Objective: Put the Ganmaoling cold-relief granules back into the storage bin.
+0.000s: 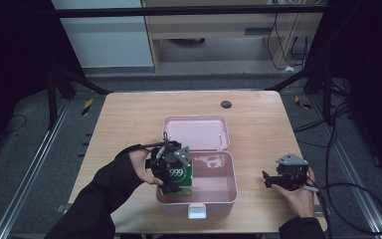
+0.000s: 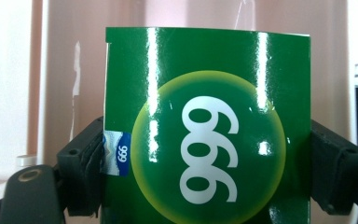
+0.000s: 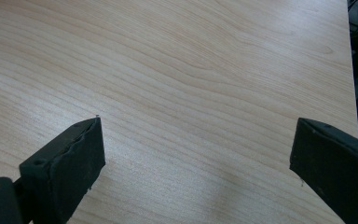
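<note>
The green box (image 1: 180,175) marked "999" is held upright by the left gripper (image 1: 171,172), whose jaws are clamped on its two side edges, as the left gripper view shows with the box (image 2: 205,126) filling the space between them. It sits at the near left corner of the pink case (image 1: 229,196), inside the rim and low in the tray, though whether its bottom edge already touches the floor of the case I cannot tell. The case stands open on the counter (image 1: 258,119), its lid (image 1: 196,132) laid back on the far side and its white latch (image 1: 197,211) on the near wall, toward the person. Inside the case, beyond the box, the floor looks bare apart from a pale glare patch.

The right gripper (image 1: 271,180) rests to the right of the case, apart from it, down at the counter. Its jaws stand wide apart with nothing between them, and the right gripper view looks along them onto bare wood (image 3: 191,93).

As a judgement: the work in hand is packing the box into the case, and it is well along. The case is open and the box is within its walls. What seems left is to settle the box on the floor of the case, let go, draw the left gripper out, and probably swing the lid shut and press the latch.
</note>
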Tool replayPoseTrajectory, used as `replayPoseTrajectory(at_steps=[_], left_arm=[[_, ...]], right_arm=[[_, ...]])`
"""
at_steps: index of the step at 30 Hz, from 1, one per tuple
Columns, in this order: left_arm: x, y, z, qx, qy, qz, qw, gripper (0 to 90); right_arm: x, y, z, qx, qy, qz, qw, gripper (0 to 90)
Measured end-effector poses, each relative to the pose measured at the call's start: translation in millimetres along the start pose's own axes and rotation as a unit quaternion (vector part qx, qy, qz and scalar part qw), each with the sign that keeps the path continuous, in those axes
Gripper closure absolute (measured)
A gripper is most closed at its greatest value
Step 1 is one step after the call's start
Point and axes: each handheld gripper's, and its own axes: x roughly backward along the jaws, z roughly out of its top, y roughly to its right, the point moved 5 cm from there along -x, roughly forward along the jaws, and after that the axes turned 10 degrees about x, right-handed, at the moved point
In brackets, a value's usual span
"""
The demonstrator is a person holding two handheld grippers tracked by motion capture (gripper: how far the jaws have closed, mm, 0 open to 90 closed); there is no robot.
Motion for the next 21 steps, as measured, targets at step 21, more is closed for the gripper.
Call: replayPoseTrajectory(at_steps=[21], left_arm=[[-24.1, -1.3, -11.4, 0.009, -0.011, -0.009, 0.9999, 14.7]], right_arm=[[-0.4, 0.1, -0.3, 0.001, -0.002, 0.000, 1.0000, 3.1]])
